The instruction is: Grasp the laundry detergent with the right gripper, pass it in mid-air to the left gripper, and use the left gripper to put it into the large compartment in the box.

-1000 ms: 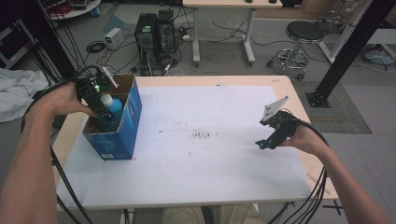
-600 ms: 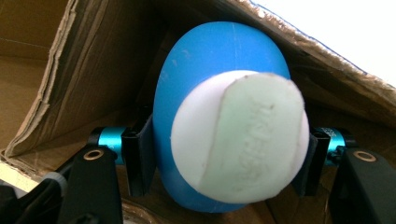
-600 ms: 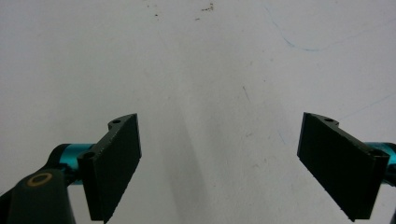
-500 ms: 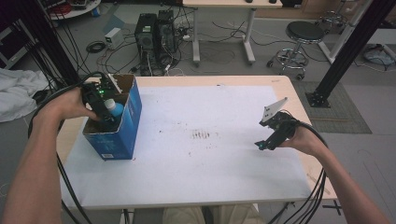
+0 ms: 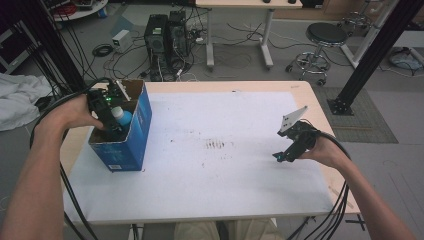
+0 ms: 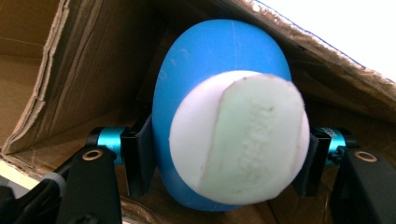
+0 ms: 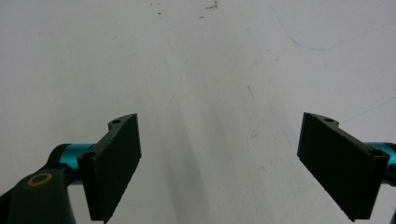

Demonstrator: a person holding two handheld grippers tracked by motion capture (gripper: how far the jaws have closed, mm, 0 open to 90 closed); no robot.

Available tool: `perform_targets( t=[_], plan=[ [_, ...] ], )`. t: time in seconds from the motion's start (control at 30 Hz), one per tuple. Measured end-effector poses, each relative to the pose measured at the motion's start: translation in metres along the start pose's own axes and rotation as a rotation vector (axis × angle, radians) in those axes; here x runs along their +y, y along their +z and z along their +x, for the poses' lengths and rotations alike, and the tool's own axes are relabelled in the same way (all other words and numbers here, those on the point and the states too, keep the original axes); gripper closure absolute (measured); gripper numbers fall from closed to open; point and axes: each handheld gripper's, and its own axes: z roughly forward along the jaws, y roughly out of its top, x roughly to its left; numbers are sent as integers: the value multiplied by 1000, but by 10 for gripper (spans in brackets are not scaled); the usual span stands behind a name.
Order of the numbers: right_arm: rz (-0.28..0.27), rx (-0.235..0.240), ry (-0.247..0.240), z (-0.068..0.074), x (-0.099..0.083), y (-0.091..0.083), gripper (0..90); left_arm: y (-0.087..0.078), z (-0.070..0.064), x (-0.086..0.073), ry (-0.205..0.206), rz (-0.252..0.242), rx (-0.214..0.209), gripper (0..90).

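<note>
A blue bottle with a white cap [image 5: 121, 116] [image 6: 224, 126] is held inside the open blue cardboard box [image 5: 127, 145] at the table's left. My left gripper [image 5: 112, 124] [image 6: 224, 161] is shut on the bottle's sides, down in the box, whose brown inner walls [image 6: 79, 70] surround it. My right gripper [image 5: 284, 156] [image 7: 219, 163] hovers low over the white table top [image 5: 220, 165] at the right, open, with nothing between its jaws.
The white sheet [image 7: 210, 60] bears faint scuffs and pen marks near the middle [image 5: 215, 145]. Beyond the table stand computer towers [image 5: 162, 35], cables, a stool [image 5: 320, 42] and a black frame post [image 5: 370, 55]. A white cloth [image 5: 15, 100] lies at the far left.
My left gripper has carried the bottle lower into the box. The right gripper has stayed in place, open.
</note>
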Motion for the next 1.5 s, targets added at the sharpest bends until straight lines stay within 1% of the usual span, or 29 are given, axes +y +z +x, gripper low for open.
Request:
perform_targets(
  t=[0.37, 0.5, 0.53, 0.9, 1.1, 1.13, 1.27, 1.43, 1.5],
  plan=[
    [5, 0, -7, 2, 1, 1, 128, 0, 0, 0, -15, 5, 6, 316],
    [6, 0, -6, 2, 1, 2, 128, -1, 1, 0, -30, 2, 16, 283],
    [6, -1, -7, 2, 0, 2, 128, -2, 1, 0, -24, 9, 18, 282],
    [10, -1, -5, 4, 0, 4, 128, -11, 3, 0, -41, 1, 53, 258],
    [10, -1, -10, 4, 0, 4, 128, -14, 3, 0, -46, 2, 66, 237],
    [11, -1, -9, 4, -1, 4, 128, -16, 4, 0, -46, 2, 74, 237],
    [12, -3, -7, 4, -1, 3, 128, -20, 4, 0, -45, 0, 83, 232],
    [13, -6, -3, 5, -2, 3, 128, -33, 3, 3, -35, -2, 110, 232],
    [13, -7, -2, 5, -2, 3, 128, -40, 1, 6, -26, -4, 131, 232]
  ],
)
